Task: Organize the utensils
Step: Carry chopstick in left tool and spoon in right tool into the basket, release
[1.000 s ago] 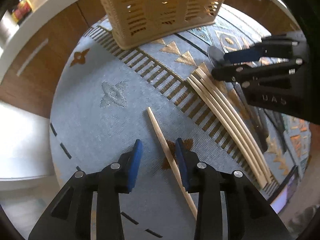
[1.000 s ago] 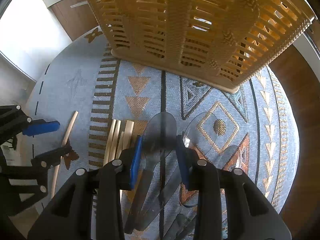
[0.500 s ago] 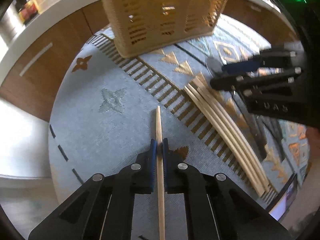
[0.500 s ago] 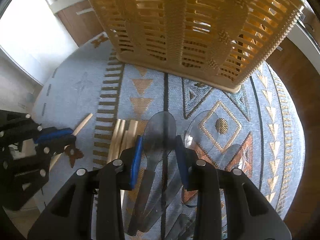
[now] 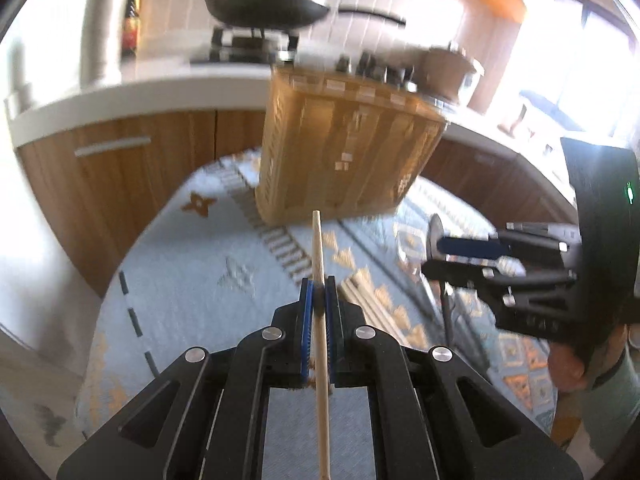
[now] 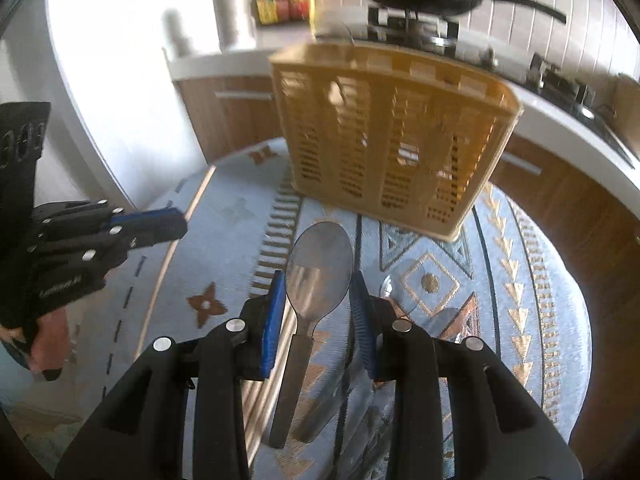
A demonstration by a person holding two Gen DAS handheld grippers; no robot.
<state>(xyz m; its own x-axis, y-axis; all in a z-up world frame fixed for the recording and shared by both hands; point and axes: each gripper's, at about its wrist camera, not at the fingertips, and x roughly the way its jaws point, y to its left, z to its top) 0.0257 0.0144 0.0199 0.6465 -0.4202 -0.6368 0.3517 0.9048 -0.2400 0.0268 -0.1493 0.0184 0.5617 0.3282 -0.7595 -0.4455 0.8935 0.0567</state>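
Observation:
My left gripper [image 5: 318, 294] is shut on a wooden chopstick [image 5: 319, 256] and holds it above the mat, its tip toward the slatted tan utensil basket [image 5: 344, 164]. My right gripper [image 6: 318, 294] is closed on the bowl of a clear plastic spoon [image 6: 318, 276], lifted off the mat, with the basket [image 6: 392, 140] ahead of it. Several more chopsticks [image 5: 372, 304] lie on the mat to the right of my left gripper. The right gripper also shows in the left wrist view [image 5: 460, 256], and the left gripper in the right wrist view [image 6: 160, 226].
A round blue patterned mat [image 6: 520, 280] covers the table. More clear utensils [image 6: 384, 288] lie on it under my right gripper. Behind the table runs a white counter [image 5: 160, 92] with a stove, a black pan [image 5: 268, 8], bottles [image 6: 280, 4] and wooden cabinets.
My left gripper closed on the chopstick and raised it off the mat. My right gripper took hold of the spoon and lifted it. Both views have tilted up toward the basket.

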